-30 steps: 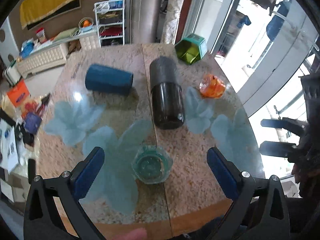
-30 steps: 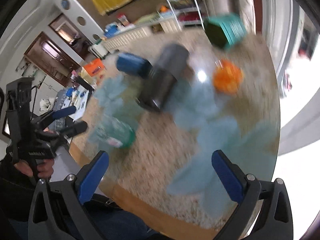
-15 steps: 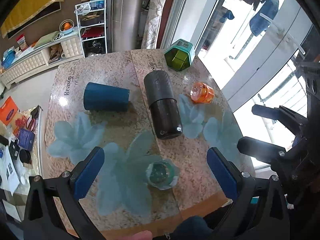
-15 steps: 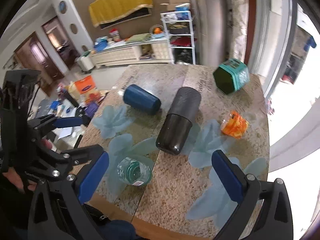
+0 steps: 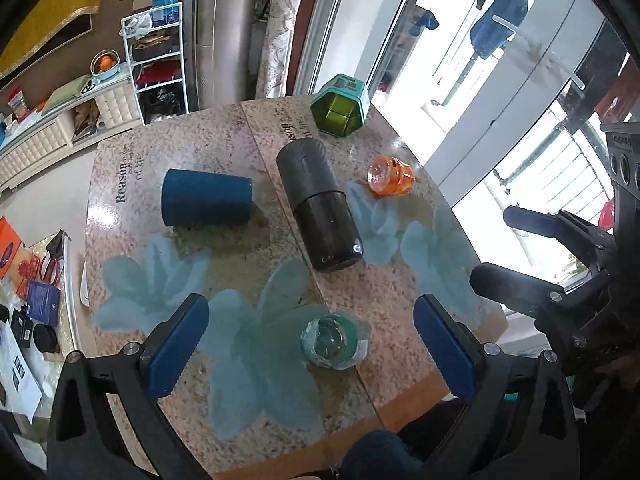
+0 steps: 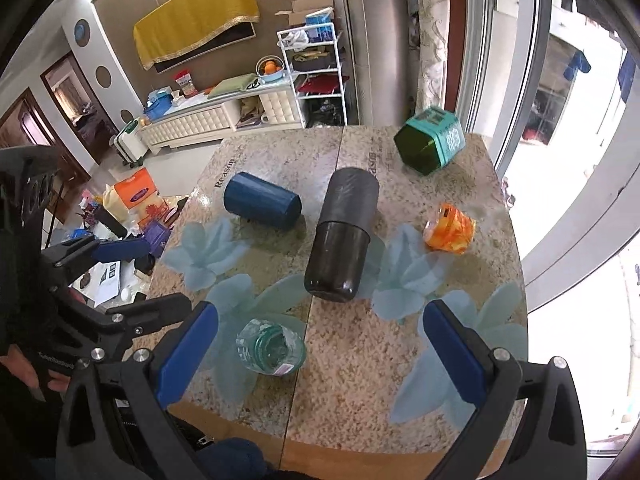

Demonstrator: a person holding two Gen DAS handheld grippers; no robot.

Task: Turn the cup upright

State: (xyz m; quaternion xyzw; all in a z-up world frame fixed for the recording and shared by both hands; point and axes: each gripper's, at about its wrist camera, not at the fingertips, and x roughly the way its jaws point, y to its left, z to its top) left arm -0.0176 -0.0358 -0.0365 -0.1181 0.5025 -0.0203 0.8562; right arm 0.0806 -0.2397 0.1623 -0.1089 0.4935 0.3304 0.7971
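Speckled stone with pale blue flower prints makes up the tabletop (image 5: pixel 224 152), which stands by tall windows in a cluttered room. Going left to right across it, a blue cup (image 5: pixel 206 203) (image 6: pixel 262 200) lies on its side, a black flask (image 5: pixel 319 211) (image 6: pixel 344 234) lies lengthwise at the middle, and an orange cup (image 5: pixel 390 175) (image 6: pixel 450 227) rests tipped over near the right edge. Behind them a green hexagonal tin (image 5: pixel 339 105) (image 6: pixel 430 143) lies on its side at the far edge. Nearest the viewer a clear green-tinted cup (image 5: pixel 334 339) (image 6: pixel 271 347) sits close to the front edge; whether it is upright I cannot tell. Both the left tongs (image 5: pixel 306 346) and the right tongs (image 6: pixel 320 350) hang spread wide above the front edge, gripping nothing.
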